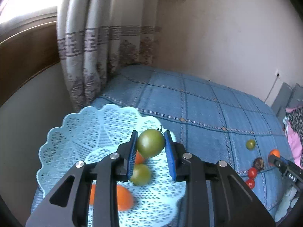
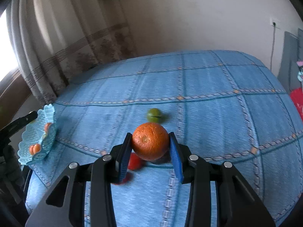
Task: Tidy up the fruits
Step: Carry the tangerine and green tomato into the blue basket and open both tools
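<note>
My left hand-held gripper [image 1: 151,152] clamps a green fruit [image 1: 150,143] over the basket [image 1: 62,132] at lower left, my right hand-held gripper [image 2: 150,152] pinches an orange [image 2: 150,141] above the blue checked bed [image 2: 208,113], curtain [image 1: 90,56] upper left.

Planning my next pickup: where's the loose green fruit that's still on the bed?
The loose green fruit lies on the blue bedspread, just beyond the orange held in the right claw, well right of the basket.

Basket [image 1: 62,132] floor crowded near fruit; far bedspread [image 2: 208,79] open.
</note>
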The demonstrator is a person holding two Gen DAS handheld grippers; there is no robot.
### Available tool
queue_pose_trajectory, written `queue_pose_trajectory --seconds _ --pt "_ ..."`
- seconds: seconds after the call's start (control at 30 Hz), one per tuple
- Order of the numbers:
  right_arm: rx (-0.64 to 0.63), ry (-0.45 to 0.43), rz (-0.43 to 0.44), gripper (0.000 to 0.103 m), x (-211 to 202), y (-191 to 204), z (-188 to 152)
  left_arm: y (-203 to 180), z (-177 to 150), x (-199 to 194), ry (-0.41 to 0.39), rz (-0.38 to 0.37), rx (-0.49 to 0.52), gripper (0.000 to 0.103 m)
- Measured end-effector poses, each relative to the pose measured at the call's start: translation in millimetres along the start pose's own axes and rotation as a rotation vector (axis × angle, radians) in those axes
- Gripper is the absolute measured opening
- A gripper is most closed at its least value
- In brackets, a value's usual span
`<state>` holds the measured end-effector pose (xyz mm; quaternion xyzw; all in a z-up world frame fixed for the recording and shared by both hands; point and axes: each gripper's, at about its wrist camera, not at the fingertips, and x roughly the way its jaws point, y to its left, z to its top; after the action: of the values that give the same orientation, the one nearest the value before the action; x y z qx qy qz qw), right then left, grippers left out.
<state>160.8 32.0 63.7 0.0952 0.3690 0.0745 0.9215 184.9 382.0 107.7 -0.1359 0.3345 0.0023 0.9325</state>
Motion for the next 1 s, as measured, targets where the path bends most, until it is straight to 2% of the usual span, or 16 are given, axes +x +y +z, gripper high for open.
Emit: queue_pose_trajectory --seconds 0.27,0.47,0.5,0.53,0.6,0.67,0.73,1.0 --pt "-0.058 0.011 0.096 0.039 4.7 47.1 9.2 16.3 -0.3 1.9 0.004 0.039 -0.038 0.029" --pt "-0.122 0.008 0.165 0.039 4.7 88.8 13.6 23.3 -2.3 5.8 0.046 0.057 -0.077 0.029" --pt "-0.131 0.008 0.176 0.039 4.0 94.1 13.3 25.5 -1.8 7.2 0.05 0.063 -0.086 0.036" --pt "-0.14 0.008 0.186 0.039 3.7 100.0 13.1 28.5 -1.4 6.6 0.046 0.074 -0.105 0.057" --pt "-0.159 0.012 0.211 0.039 4.0 113.6 12.7 33.8 -1.3 2.4 0.011 0.107 -0.135 0.082" --pt "-0.18 0.02 0.233 0.039 6.7 128.1 10.9 36.4 0.4 -4.3 -0.027 0.147 -0.137 0.084" --pt "-0.194 0.03 0.247 0.039 9.8 138.2 9.2 40.1 2.4 -7.4 -0.042 0.143 -0.15 0.095" --pt "-0.266 0.053 0.329 0.039 14.2 184.8 -1.8 54.7 9.1 -16.2 -0.089 0.173 -0.205 0.1"
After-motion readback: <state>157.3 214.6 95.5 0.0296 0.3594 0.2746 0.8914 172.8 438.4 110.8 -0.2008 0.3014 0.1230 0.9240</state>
